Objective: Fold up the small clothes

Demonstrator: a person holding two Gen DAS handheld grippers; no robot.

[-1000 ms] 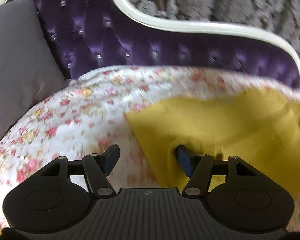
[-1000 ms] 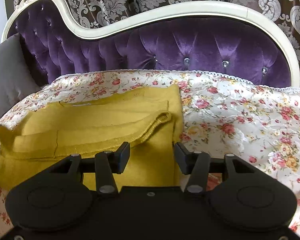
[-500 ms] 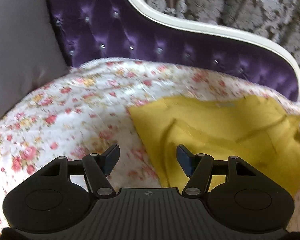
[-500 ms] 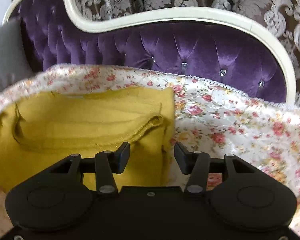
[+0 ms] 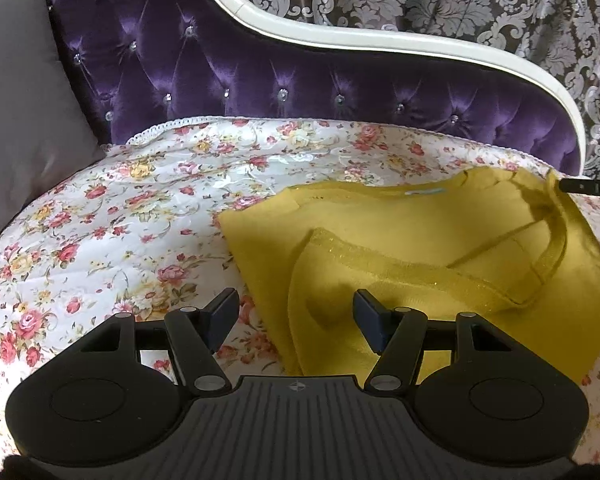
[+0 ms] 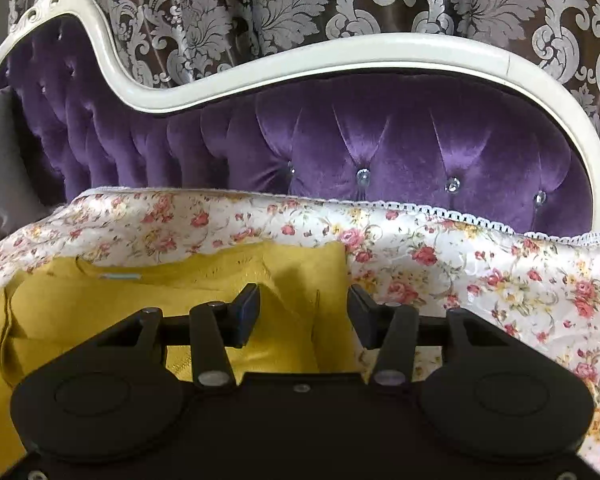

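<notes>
Fingers (image 5: 224,312) of both grippers stand apart, gripping nothing; the mustard-yellow knit garment (image 5: 440,248) lies crumpled between and under them on the floral quilted cover (image 5: 120,220), its length running sideways.

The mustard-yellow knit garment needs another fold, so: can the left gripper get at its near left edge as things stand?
Probably yes. The left gripper has open jaws just above the mustard-yellow knit garment edge on the floral quilt, with nothing between.
</notes>
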